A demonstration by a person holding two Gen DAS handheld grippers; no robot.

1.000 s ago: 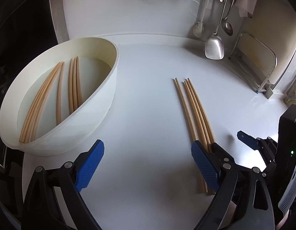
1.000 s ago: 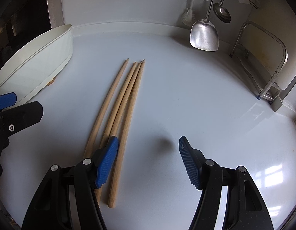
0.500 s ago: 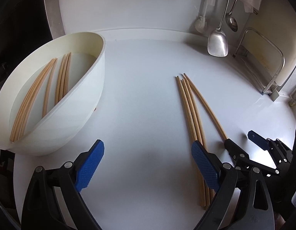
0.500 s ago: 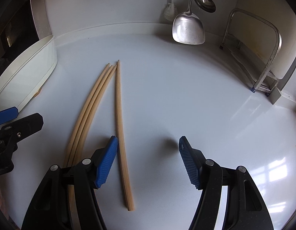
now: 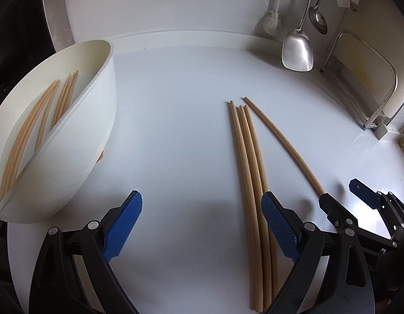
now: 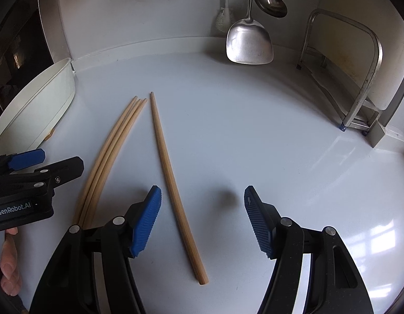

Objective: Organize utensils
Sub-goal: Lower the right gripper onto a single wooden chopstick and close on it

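Observation:
Three wooden chopsticks (image 5: 250,180) (image 6: 111,146) lie bunched on the white counter, and a single chopstick (image 6: 173,183) (image 5: 283,144) lies apart to their right. My right gripper (image 6: 202,217) is open, and the single chopstick runs between its fingers untouched. My left gripper (image 5: 202,225) is open over bare counter; its right finger (image 5: 279,222) sits beside the bundle. A white oval tub (image 5: 71,141) (image 6: 37,110) at the left holds several more chopsticks (image 5: 31,128).
A steel spatula (image 6: 250,44), a ladle (image 6: 271,2) and a brush (image 5: 272,23) hang by the back wall. A metal rack (image 6: 359,91) stands at the right. A person's fingers (image 6: 9,264) show at the left edge of the right wrist view.
One chopstick has parted from the bundle and now lies between the right gripper's fingers. Both grippers shifted right relative to the counter; the tub sits further left in both views.

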